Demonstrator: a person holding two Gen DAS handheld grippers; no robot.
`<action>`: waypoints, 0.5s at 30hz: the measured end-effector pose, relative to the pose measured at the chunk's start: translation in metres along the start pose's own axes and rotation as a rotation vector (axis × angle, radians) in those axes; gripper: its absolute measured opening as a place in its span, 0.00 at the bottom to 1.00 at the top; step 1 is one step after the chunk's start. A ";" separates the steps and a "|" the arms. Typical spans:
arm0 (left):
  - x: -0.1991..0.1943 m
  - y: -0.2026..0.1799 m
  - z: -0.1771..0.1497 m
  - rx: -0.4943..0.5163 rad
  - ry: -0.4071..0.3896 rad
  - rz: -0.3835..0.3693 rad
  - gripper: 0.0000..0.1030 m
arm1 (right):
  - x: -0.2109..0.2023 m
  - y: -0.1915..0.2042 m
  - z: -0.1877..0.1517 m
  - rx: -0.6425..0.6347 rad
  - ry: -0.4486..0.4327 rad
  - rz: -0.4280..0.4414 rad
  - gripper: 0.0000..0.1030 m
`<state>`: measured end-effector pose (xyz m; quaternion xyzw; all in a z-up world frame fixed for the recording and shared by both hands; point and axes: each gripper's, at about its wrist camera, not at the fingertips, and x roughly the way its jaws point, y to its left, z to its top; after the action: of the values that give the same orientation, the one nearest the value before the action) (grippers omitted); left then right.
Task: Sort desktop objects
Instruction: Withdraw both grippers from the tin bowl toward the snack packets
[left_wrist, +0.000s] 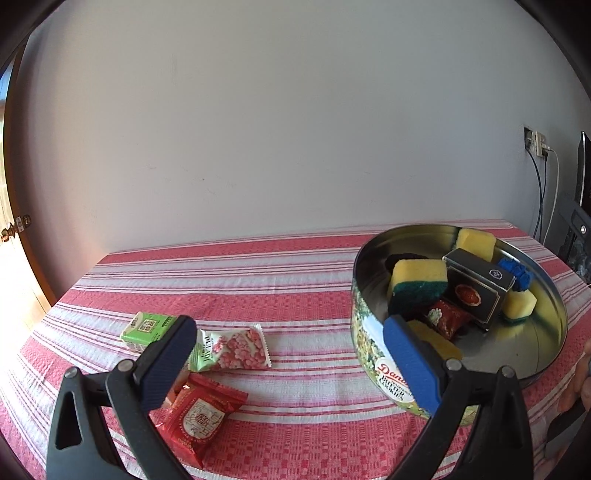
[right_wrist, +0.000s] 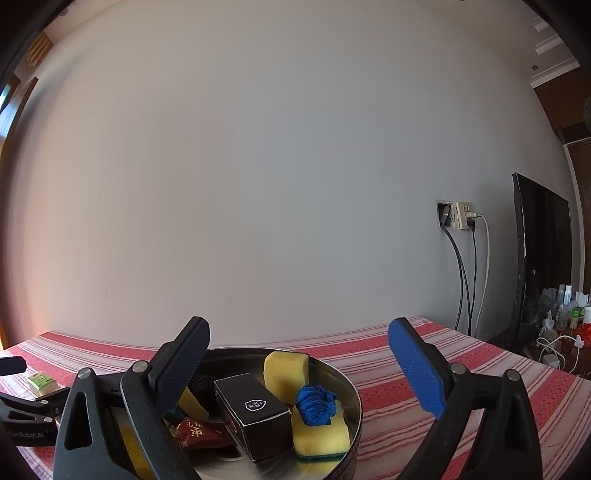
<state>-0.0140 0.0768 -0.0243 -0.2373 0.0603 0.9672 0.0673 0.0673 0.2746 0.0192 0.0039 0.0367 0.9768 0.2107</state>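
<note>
Wall: plain pale grey wall (right_wrist: 280, 166), bare, running behind the table.
Table cover: red-and-white striped tablecloth (left_wrist: 229, 273), pushed against the wall.
Outlet: wall socket plate (right_wrist: 463, 216) at right, with dark and white cables (right_wrist: 469, 280) hanging down from it.
Screen: dark flat monitor (right_wrist: 543, 258) standing at far right.
Clutter: small bottles (right_wrist: 565, 299) beside the monitor.
Door: brown wooden door frame (left_wrist: 22, 221) at far left, warm daylight behind it.
Ceiling: white moulding (right_wrist: 550, 44), upper right.

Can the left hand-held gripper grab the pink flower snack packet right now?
Probably yes. The left hand-held gripper is open and holds nothing, and the pink flower snack packet lies flat on the striped tablecloth just ahead, nothing on top, though one finger overlaps its left end.
</note>
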 end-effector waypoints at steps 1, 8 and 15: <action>0.000 0.002 0.000 -0.002 0.004 0.003 0.99 | -0.001 -0.001 0.000 0.004 -0.007 0.001 0.96; -0.002 0.028 -0.010 -0.020 0.021 0.034 0.99 | -0.006 -0.003 0.000 0.012 -0.038 0.019 0.96; -0.003 0.089 -0.015 -0.031 0.048 0.115 0.99 | -0.024 0.025 -0.001 -0.008 -0.032 0.160 0.96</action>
<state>-0.0188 -0.0131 -0.0290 -0.2577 0.0607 0.9643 0.0063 0.0787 0.2416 0.0199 0.0218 0.0287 0.9905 0.1325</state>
